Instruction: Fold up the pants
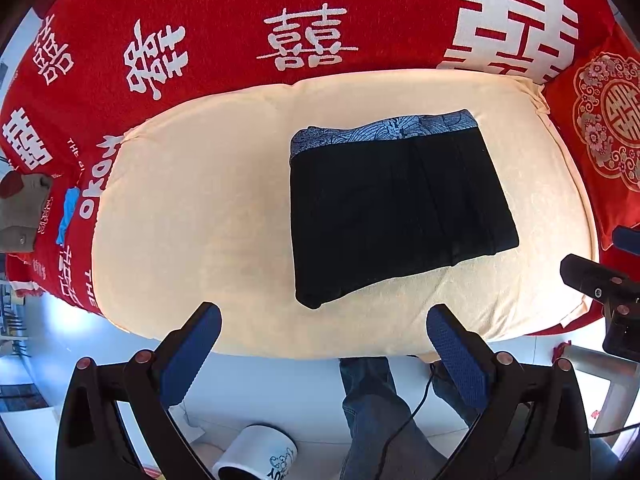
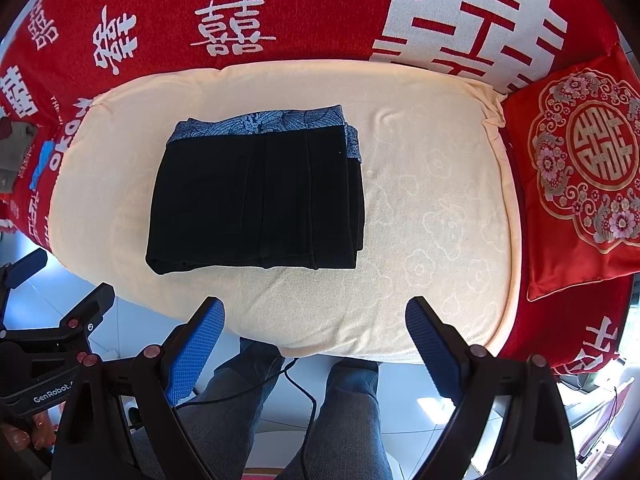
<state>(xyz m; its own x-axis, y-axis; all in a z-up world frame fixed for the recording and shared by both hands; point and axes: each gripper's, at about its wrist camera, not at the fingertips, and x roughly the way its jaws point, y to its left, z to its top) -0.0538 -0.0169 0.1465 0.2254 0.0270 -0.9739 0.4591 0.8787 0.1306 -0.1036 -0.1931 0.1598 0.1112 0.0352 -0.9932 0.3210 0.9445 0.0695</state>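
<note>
One neat stack: pants (image 2: 256,196) lie folded into a compact rectangle on the cream cushion (image 2: 432,208), patterned waistband at the far edge. We judge the fold finished. Both units sit back at the near edge, off the cloth: left hand-held gripper (image 1: 324,332) spread wide and empty, right hand-held gripper (image 2: 316,320) likewise released. Risks we see: soft cushion could let layers slump; right-side layers already look slightly offset; any re-grab may drag the top layer. Red cover (image 2: 320,8) behind.
</note>
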